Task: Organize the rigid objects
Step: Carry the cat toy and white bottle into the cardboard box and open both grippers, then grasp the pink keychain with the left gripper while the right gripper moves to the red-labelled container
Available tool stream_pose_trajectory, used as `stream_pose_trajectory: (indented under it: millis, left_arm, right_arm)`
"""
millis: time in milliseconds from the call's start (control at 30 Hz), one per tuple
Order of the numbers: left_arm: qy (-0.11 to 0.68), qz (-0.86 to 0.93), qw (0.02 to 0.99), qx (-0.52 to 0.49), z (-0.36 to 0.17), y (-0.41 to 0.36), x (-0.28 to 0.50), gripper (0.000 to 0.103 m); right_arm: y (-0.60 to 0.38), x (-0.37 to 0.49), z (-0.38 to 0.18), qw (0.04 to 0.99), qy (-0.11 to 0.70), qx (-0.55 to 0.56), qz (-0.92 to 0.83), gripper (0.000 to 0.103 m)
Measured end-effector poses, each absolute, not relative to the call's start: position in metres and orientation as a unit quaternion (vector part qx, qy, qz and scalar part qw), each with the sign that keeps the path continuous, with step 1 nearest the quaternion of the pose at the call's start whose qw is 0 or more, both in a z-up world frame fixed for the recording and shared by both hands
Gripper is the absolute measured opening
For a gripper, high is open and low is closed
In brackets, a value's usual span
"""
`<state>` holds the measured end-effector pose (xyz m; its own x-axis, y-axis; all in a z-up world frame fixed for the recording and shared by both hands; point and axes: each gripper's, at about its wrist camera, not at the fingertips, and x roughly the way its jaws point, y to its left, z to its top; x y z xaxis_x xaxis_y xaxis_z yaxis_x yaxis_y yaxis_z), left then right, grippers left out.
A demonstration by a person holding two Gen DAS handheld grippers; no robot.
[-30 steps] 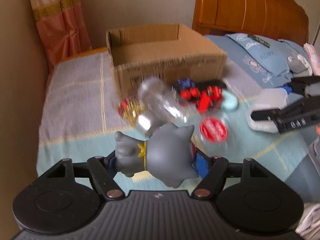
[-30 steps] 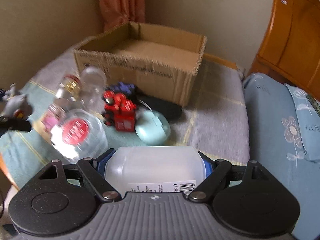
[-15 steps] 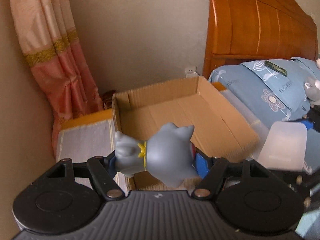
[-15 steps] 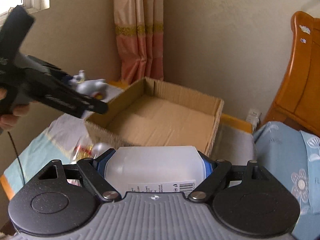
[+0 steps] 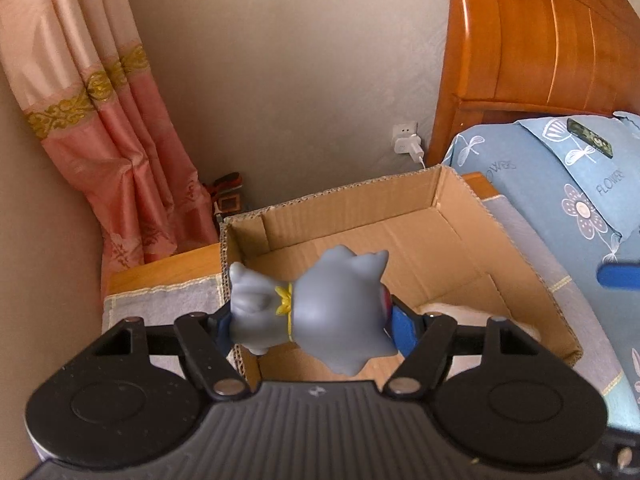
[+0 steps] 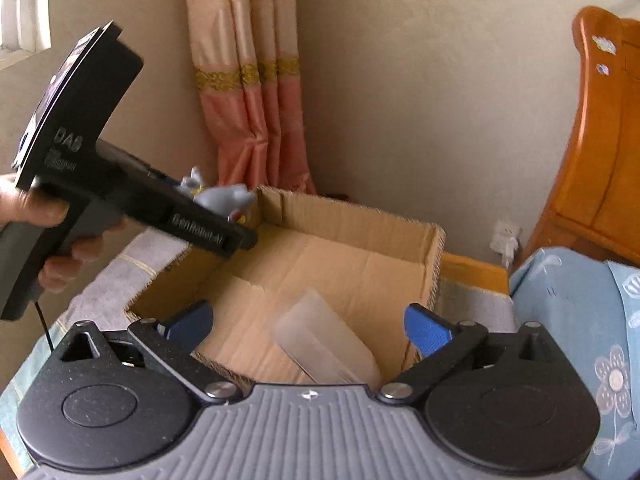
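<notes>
Vinyl or hard plastic is my guess for the grey figurine (image 5: 320,304): a smooth, hollow-looking toy that should be light and stiff, with a rounded, glossy body that could slip or twist between flat pads. It has a narrow neck with a yellow collar and thin pointed ears, so the broad belly looks the safest place to take it, and that is where the left gripper (image 5: 316,320) is clamped, 1 blue pad (image 5: 402,330) showing on the right flank and the other mostly hidden behind the toy's head end. The toy lies sideways across the fingers, head to the left, hanging above the near left part of the open cardboard box (image 5: 448,188); from the right wrist view it sits over the box's left wall (image 6: 224,200), so whether it is fully inside the rim I cannot tell. The right gripper (image 6: 308,326) is spread wide with nothing between its 2 blue pads. Just below and ahead of it, a translucent white plastic container (image 6: 324,340) lies tilted on the box floor near the front wall, apart from both pads. It looks thin-walled, light and rigid, smooth enough to slide on cardboard. Dropping the toy from this height should do it no harm, I judge.
</notes>
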<state>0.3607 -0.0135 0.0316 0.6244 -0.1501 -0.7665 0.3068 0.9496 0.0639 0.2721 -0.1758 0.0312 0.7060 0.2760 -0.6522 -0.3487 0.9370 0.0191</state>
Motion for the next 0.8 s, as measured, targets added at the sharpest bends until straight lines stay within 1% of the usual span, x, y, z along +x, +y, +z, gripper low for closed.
stream_pose_trajectory:
  millis: [67,133,167,400,667,800]
  left_arm:
    - [0.414,-0.124,0.896,0.098,0.031,-0.016,0.362,0.075]
    - [0.412,-0.126,0.897,0.099,0.031,-0.018,0.362,0.088]
    - [0.406,-0.127,0.9,0.101,0.033,-0.019,0.36,0.089]
    - [0.386,-0.135,0.906,0.107,0.05,-0.02,0.34,0.089]
    - [0.373,-0.136,0.911,0.112,0.061,-0.014,0.299,0.093]
    - [0.366,-0.141,0.913,0.111,0.062,-0.01,0.274,0.096]
  right_arm:
    - [-0.177,0.267,0.027,0.921,0.349,-0.055,0.166,0.103]
    - [-0.178,0.259,0.024,0.921,0.35,-0.055,0.163,0.103]
    - [-0.177,0.255,0.022,0.92,0.351,-0.057,0.163,0.103]
    - [-0.172,0.229,0.03,0.926,0.336,-0.063,0.158,0.103]
    - [-0.171,0.207,0.031,0.927,0.339,-0.051,0.152,0.103]
    - [-0.176,0.194,0.024,0.928,0.343,-0.044,0.138,0.103]
